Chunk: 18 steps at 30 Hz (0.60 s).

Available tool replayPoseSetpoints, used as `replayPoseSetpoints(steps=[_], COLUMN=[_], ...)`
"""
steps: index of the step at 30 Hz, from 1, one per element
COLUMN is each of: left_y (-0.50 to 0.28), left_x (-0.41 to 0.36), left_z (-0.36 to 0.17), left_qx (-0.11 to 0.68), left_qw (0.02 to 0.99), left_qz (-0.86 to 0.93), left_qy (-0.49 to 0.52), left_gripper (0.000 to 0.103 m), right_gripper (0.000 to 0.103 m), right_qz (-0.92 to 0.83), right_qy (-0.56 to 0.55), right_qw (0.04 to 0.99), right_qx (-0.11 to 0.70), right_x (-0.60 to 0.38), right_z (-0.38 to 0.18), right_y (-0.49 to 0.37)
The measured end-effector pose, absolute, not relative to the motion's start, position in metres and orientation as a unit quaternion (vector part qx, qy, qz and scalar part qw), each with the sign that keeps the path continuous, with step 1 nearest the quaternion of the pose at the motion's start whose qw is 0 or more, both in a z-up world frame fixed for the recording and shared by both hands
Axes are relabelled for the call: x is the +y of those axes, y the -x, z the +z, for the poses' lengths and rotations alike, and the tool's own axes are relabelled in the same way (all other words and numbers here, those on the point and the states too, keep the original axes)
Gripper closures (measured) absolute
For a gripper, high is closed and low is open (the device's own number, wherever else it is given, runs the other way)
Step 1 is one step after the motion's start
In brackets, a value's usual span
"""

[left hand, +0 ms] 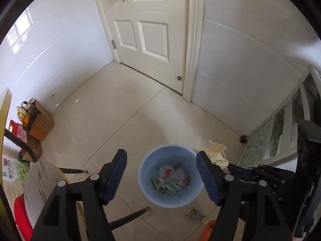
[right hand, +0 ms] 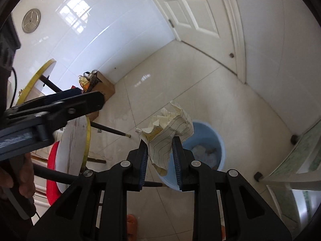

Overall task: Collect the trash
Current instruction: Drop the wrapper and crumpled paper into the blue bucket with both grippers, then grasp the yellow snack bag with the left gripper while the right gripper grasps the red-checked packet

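Two tools: right tool (right hand: 160, 158) clamps crumpled paper (right hand: 168, 128) above bin (left hand: 170, 174); left tool (left hand: 161, 177) gapes empty.

Crumpled lined paper (right hand: 168, 126) between fingers (right hand: 144, 160)

Bright, even daylight; window glare on the glossy wall tiles (right hand: 74, 14), soft shadows on the floor (left hand: 124, 108), strong fisheye bending, dark blurred edges.

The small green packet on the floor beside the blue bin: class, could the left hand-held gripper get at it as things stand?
Probably yes. The left hand-held gripper is open and empty, and the green packet lies on bare floor beside the blue bin, with nothing over it.
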<state>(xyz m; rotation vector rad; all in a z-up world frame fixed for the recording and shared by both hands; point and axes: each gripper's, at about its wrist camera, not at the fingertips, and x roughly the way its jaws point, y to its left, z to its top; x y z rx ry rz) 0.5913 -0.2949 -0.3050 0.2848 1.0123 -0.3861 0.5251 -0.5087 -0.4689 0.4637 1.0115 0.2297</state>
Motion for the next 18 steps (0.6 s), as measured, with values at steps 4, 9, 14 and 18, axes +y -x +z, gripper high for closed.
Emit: replayPoseSetpoints(steps=[4, 9, 14, 18], left_y=[-0.575, -0.527, -0.477, -0.442], left_x=[-0.295, -0.27, -0.239, -0.192], left_z=[-0.299, -0.261, -0.205, -0.161], left_qx=[0.47, 0.443, 0.398, 0.351], left_qw=[0.855, 0.867, 0.884, 0.905], left_qz=[-0.178, -0.196, -0.222, -0.223], left_qy=[-0.13, -0.118, -0.106, -0.093], left_gripper=[0.03, 0.027, 0.019, 0.008], right_gripper=[0.067, 0.045, 0.041, 0.035], right_qz=[0.109, 0.099, 0.096, 0.097], right_qy=[-0.226, -0.22, -0.197, -0.169], right_qw=[0.84, 0.847, 0.867, 0.889], right_qx=[0.481, 0.473, 0.447, 0.414], right_x=[-0.503, -0.494, -0.48, -0.455], right_z=[-0.475, -0.456, -0.404, -0.348], right_y=[-0.532, -0.522, -0.501, -0.471])
